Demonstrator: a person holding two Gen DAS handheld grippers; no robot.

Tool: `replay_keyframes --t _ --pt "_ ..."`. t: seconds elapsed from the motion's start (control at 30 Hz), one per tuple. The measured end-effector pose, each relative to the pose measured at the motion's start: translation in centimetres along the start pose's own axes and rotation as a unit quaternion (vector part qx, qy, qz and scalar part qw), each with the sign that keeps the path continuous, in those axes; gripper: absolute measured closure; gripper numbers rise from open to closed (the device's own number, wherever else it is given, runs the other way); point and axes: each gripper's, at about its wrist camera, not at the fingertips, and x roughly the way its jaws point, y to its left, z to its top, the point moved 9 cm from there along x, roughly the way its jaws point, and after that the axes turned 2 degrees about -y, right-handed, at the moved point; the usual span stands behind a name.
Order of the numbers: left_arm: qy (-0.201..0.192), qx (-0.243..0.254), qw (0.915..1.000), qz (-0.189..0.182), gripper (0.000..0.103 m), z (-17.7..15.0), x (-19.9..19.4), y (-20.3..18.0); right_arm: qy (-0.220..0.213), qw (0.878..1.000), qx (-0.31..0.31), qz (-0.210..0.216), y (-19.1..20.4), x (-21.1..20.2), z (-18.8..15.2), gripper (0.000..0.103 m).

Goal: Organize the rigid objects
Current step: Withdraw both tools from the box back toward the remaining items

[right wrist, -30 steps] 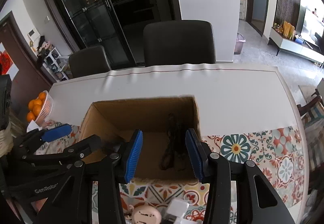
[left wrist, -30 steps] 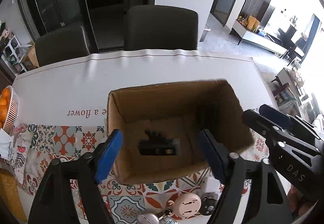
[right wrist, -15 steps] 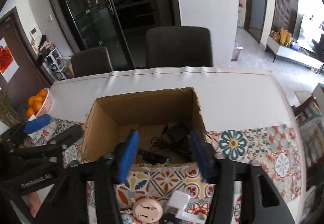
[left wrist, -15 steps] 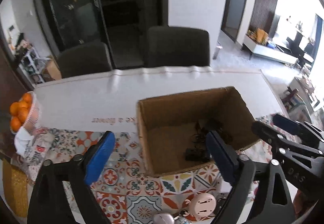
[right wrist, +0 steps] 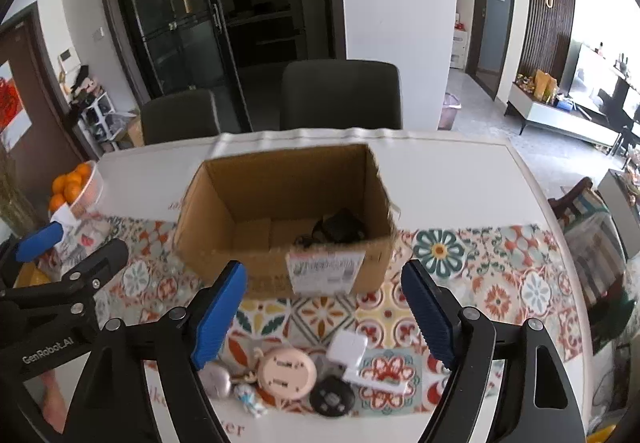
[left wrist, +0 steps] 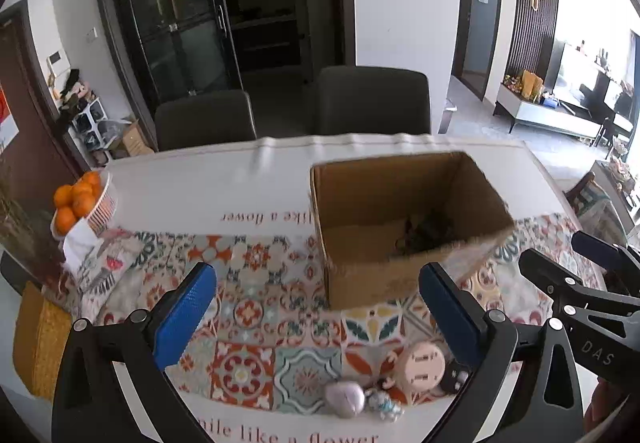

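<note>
An open cardboard box [left wrist: 372, 283] [right wrist: 248, 267] stands on the patterned tablecloth and holds a black charger with cable [right wrist: 338, 229] [left wrist: 420, 237]. In front of it lie a round pink socket [right wrist: 286, 367] [left wrist: 420, 365], a white adapter [right wrist: 348, 349], a black round device [right wrist: 332, 399], a pale pink mouse-shaped thing [right wrist: 216, 379] [left wrist: 345, 395] and a small figurine [right wrist: 250, 401] [left wrist: 386, 403]. My left gripper [left wrist: 316, 317] is open and empty, near and left of the box. My right gripper [right wrist: 322, 315] is open and empty above the loose items.
A basket of oranges [left wrist: 80, 199] [right wrist: 74, 183] sits at the table's left edge beside folded cloth [left wrist: 104, 255]. Two dark chairs [left wrist: 374, 101] stand behind the table. The white table edge [right wrist: 532, 179] curves at the right.
Both grippers pulled back and up from over the box toward the near table edge. The right gripper opened wider. The charger stays in the box.
</note>
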Motion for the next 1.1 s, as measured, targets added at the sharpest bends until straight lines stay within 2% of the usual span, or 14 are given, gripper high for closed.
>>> replay_keyframes --t 0.17,0.33,0.5,0.77,1.1 --pt "0.012 -0.013 0.9998 -0.002 0.0 -3.2 -0.9 -0.1 0.008 1.0 -0.001 0.012 0.0 -0.8 -2.9 0.023" --pt "0.012 -0.014 0.9997 0.018 0.0 -6.4 -1.9 -0.2 0.004 1.0 -0.018 0.012 0.3 -1.9 -5.3 0.023" --pt "0.024 -0.015 0.9994 0.018 0.0 -9.1 -2.3 -0.6 0.014 0.999 -0.029 0.02 0.4 -2.1 -8.0 0.023" --pt "0.059 -0.013 0.9975 0.036 0.0 -13.4 -1.4 -1.1 0.063 0.997 -0.036 0.036 0.1 -0.6 -12.9 0.023" --pt "0.113 -0.034 0.9921 0.044 0.0 -18.1 1.0 -1.6 0.114 0.991 -0.047 0.056 -0.2 2.8 -17.0 0.023"
